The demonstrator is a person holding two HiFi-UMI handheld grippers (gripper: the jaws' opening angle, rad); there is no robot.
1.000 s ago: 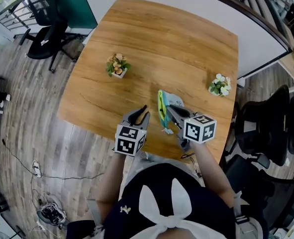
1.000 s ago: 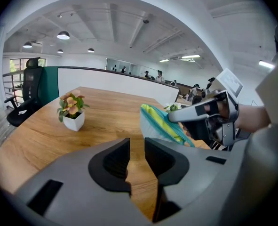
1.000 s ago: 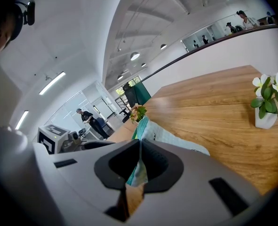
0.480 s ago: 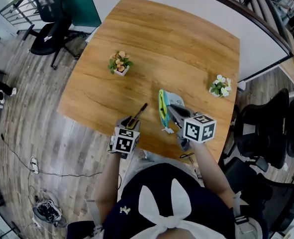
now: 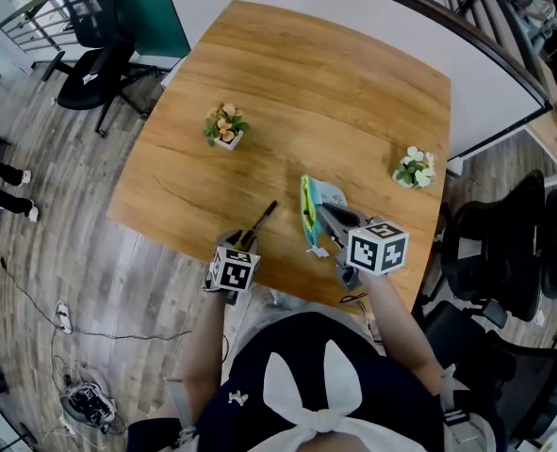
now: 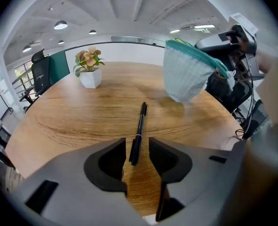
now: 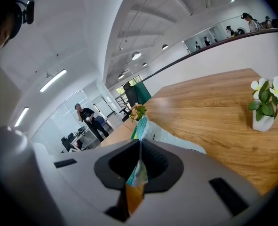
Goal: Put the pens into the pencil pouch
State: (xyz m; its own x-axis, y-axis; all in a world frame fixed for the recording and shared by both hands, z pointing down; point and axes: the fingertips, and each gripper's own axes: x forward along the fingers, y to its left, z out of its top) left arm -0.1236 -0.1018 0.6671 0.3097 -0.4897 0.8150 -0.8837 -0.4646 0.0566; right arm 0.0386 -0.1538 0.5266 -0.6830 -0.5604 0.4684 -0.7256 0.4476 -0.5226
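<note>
Left of the pencil pouch (image 5: 308, 207), on the wooden counter (image 5: 335, 92), lies a black pen (image 5: 260, 221); it is the only pen that shows, it is outside the pouch, and it slants with its far tip toward the pouch and its near end away from it. On the same side of the pouch the left gripper (image 5: 244, 242) points steeply down at the pen's near end; its fingers have just been opening and now stand moderately apart. In the left gripper view the near end of the pen (image 6: 138, 135) lies in the gap of the left gripper (image 6: 136, 147), about midway and a little nearer the left finger; neither pad presses it, and the rest of the pen runs forward toward the pouch (image 6: 186, 74).

At the pouch's near edge the right gripper (image 5: 324, 214) has its fingers almost together, pinching the teal rim of the pouch (image 7: 148, 132); in its own view the fabric runs straight down between the pads of the right gripper (image 7: 139, 144). Held so, the pouch stands up by its rim.

Farther left of the pouch stands a pot of pink flowers (image 5: 223, 125); to the pouch's right stands a pot of white flowers (image 5: 415, 167).
</note>
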